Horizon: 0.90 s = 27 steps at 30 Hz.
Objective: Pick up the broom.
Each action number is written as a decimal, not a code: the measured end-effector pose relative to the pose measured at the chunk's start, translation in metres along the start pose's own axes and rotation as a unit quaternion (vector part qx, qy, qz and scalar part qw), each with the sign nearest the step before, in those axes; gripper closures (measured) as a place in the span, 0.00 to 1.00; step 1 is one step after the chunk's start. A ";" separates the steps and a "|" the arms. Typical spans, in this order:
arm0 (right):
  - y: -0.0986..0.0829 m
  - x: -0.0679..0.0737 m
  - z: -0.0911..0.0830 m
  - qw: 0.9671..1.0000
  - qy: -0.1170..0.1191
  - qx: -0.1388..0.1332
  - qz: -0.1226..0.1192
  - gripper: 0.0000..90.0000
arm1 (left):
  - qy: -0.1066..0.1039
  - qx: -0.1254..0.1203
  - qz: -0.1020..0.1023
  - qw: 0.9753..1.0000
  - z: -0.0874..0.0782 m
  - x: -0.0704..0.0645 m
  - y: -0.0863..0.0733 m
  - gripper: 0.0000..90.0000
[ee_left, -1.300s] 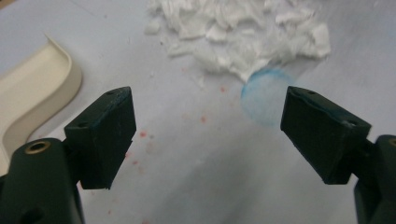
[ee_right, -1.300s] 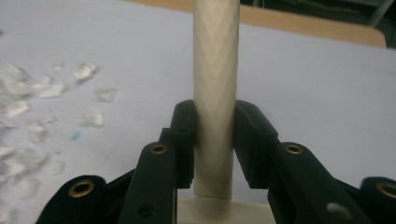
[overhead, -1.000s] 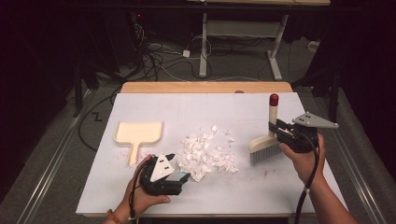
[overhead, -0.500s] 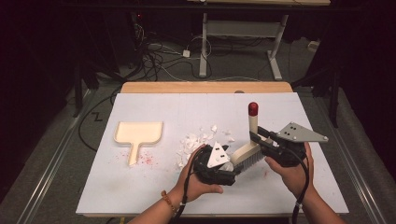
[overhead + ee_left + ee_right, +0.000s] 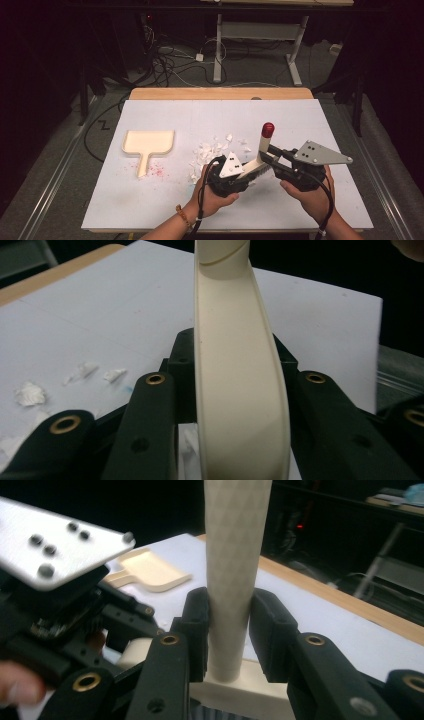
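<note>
Brush (image 5: 260,152) head hidden behind the left hand-held gripper (image 5: 239,176) at lower centre of the high view; bristles barely visible. Right hand-held gripper (image 5: 227,630) clenched on the brush handle. Left one straddles the cream brush body; grasp cannot be told. Paper scraps (image 5: 210,152) just left; dustpan (image 5: 147,145) well apart; table (image 5: 320,125) bare at upper right.

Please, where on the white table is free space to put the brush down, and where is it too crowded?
Free: the far strip of the table behind the paper scraps, and the near-left corner below the dustpan. Crowded: the near middle, where both grippers hold the brush beside the scraps.
</note>
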State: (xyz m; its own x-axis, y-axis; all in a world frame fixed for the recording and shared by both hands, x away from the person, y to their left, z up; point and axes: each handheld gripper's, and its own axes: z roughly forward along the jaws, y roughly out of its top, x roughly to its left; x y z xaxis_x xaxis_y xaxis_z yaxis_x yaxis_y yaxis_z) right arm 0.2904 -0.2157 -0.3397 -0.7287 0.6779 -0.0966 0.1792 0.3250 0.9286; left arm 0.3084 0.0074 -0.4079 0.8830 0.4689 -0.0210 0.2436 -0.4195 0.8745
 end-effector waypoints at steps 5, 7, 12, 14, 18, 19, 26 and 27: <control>0.001 0.001 -0.001 0.999 0.041 0.003 -0.034 0.64 | -0.030 0.023 0.020 0.999 -0.015 0.001 -0.002 0.72; -0.003 -0.003 0.000 0.991 0.113 0.005 -0.066 0.55 | -0.041 0.050 0.053 0.997 -0.024 -0.004 -0.006 0.72; -0.016 -0.003 0.009 0.971 0.195 0.059 -0.128 0.46 | -0.089 0.071 0.091 0.989 -0.039 -0.008 -0.018 0.72; -0.024 -0.001 0.016 0.960 0.222 0.085 -0.145 0.43 | -0.113 0.074 0.104 0.985 -0.045 -0.008 -0.022 0.72; -0.040 0.007 0.032 0.935 0.278 0.131 -0.175 0.42 | -0.140 0.082 0.109 0.981 -0.054 -0.004 -0.029 0.72; -0.043 0.011 0.036 0.932 0.284 0.138 -0.179 0.43 | -0.151 0.085 0.109 0.979 -0.056 -0.003 -0.031 0.72; -0.054 0.027 0.053 0.917 0.333 0.141 -0.166 0.66 | -0.172 0.086 0.110 0.975 -0.058 0.000 -0.037 0.72; -0.055 0.028 0.055 0.915 0.339 0.136 -0.170 0.69 | -0.174 0.083 0.108 0.975 -0.058 0.001 -0.037 0.72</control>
State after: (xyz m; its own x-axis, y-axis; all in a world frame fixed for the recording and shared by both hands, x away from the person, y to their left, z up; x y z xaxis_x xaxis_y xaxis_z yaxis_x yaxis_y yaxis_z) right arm 0.2965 -0.1777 -0.4133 -0.9991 -0.0268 -0.0327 -0.0423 0.6558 0.7537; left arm 0.2765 0.0686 -0.4121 0.9966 0.0756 -0.0331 0.0727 -0.6132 0.7866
